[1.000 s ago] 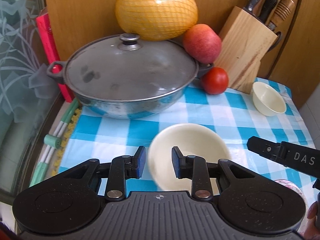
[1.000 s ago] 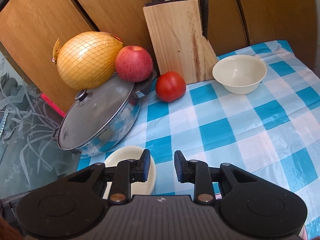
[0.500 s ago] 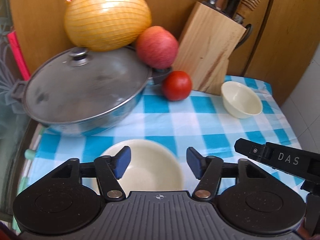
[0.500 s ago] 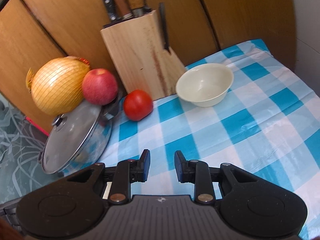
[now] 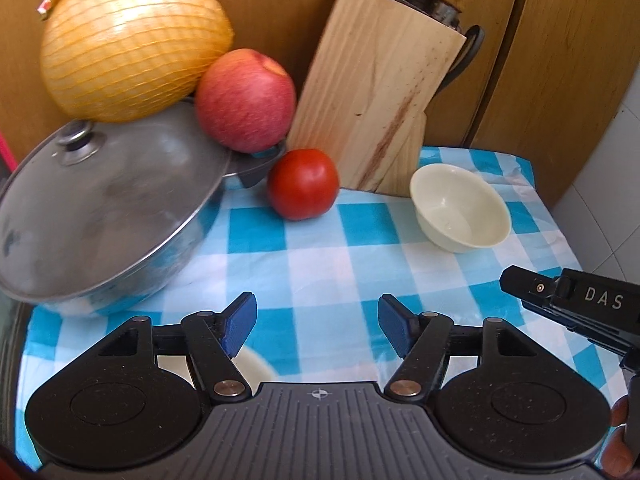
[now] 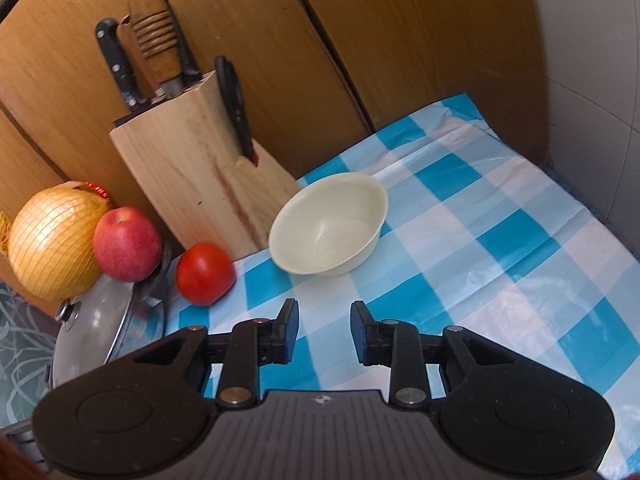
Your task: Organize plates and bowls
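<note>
A small cream bowl (image 5: 460, 208) stands on the blue checked cloth by the knife block; it also shows in the right wrist view (image 6: 330, 222). A cream plate (image 5: 252, 366) lies under my left gripper, mostly hidden by it. My left gripper (image 5: 318, 320) is wide open and empty above the cloth. My right gripper (image 6: 324, 328) is open and empty, a short way in front of the small bowl. The right gripper's side shows in the left wrist view (image 5: 576, 308).
A lidded steel pot (image 5: 104, 208) stands at the left with a netted pomelo (image 5: 132, 40) and an apple (image 5: 244, 100) on it. A tomato (image 5: 302, 184) and a knife block (image 5: 384, 100) stand at the back. Wooden panels rise behind.
My left gripper opened wide and moved right, off the cream plate. My right gripper moved toward the small bowl and opened a little more.
</note>
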